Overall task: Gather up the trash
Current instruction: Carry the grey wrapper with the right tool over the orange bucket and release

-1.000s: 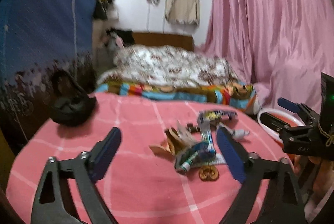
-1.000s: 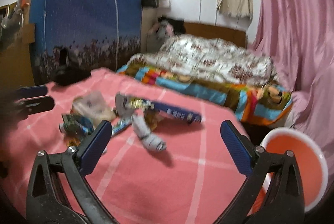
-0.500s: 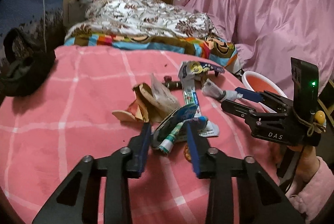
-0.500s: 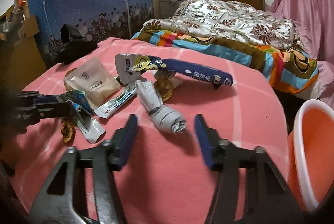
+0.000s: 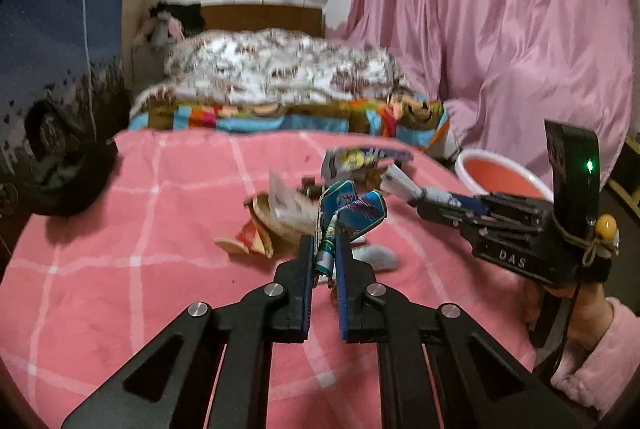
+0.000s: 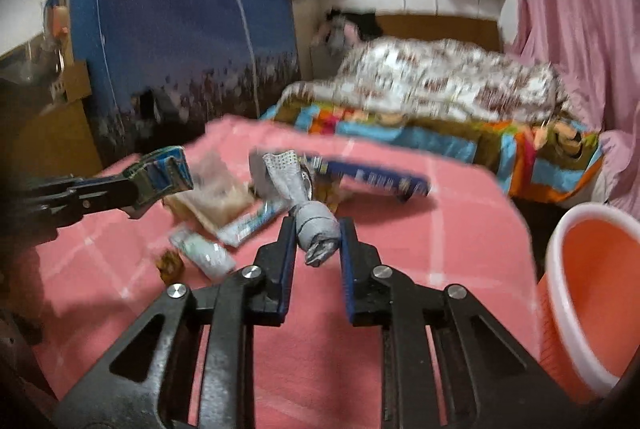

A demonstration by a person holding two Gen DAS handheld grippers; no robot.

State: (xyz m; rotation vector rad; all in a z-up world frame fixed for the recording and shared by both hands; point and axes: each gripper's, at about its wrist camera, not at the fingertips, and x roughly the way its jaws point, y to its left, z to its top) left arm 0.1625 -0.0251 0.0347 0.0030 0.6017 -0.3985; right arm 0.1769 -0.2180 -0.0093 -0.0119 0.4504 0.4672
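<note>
both grippers, spread a second ago, now pinch trash: left gripper [image 5: 325,255] a blue wrapper [image 5: 352,211], right gripper [image 6: 318,243] closing on a grey tube [image 6: 316,225].

The letters "DAS" are showing in raised print on the black body of the right gripper [image 5: 430,204], at about four o'clock in the left wrist view. The blue wrapper [image 5: 354,211] and the long blue packet [image 6: 376,181], near twelve o'clock of the right wrist view's centre, are carrying print too blurred to read. Nothing else is reading clearly.
</note>
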